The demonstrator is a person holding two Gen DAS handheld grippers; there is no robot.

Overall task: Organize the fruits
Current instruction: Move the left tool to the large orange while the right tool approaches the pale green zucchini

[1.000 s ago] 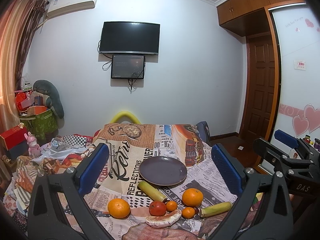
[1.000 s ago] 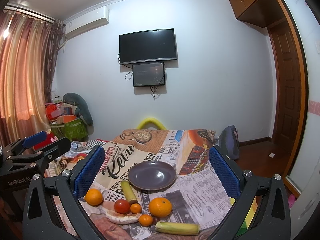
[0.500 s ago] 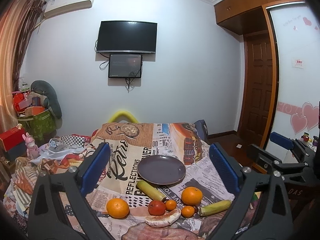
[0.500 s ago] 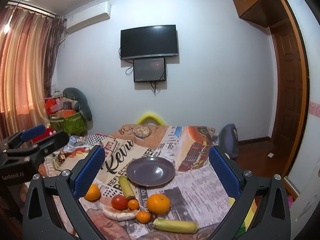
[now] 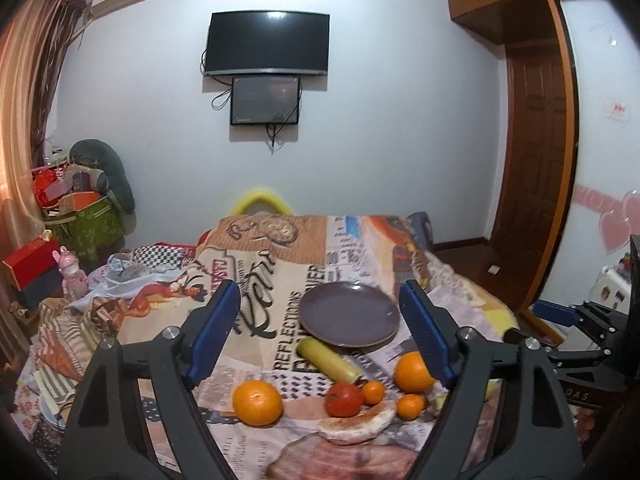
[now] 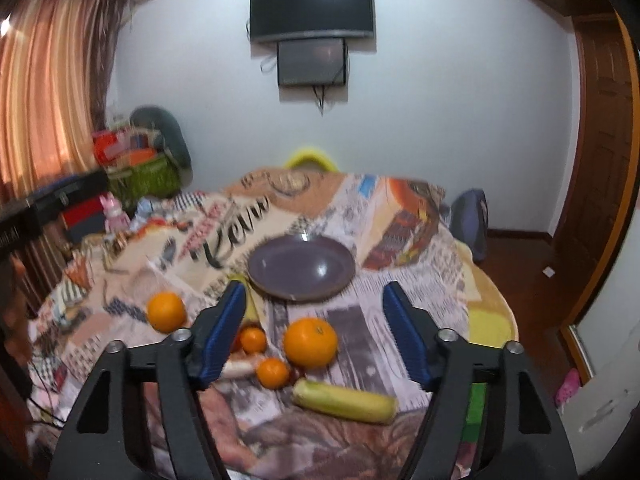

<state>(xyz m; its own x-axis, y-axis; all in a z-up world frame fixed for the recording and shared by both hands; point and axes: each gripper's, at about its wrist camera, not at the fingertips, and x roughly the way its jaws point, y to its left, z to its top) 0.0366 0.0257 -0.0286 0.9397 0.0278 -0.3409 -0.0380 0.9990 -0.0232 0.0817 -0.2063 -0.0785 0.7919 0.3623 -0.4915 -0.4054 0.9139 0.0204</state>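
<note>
Spreading wide with nothing between them, the blue-padded fingers of the right gripper (image 6: 311, 330) hung above the fruit, and the big orange (image 6: 311, 342) showed in the gap between them. A small mandarin (image 6: 272, 373) lay just in front of that orange on its left, another mandarin (image 6: 253, 339) sat beside the left finger, and a yellow-green corn cob (image 6: 344, 401) lay nearest the camera. Further left, well apart from the cluster, rested a second large orange (image 6: 166, 311). Behind the fruit stood an empty purple plate (image 6: 301, 268) on the printed cloth (image 6: 412, 240) covering the surface.

The left gripper (image 5: 320, 334) likewise had its fingers spread and held nothing. In its view a second corn cob (image 5: 328, 360) lay with one end touching the plate's (image 5: 349, 314) near rim. A red tomato (image 5: 343, 400) sat near the middle, touching a pale flat mushroom (image 5: 358, 426) in front of it. A black screen (image 5: 267, 43) hung on the far wall, with a smaller one (image 5: 265, 101) just beneath it.
</note>
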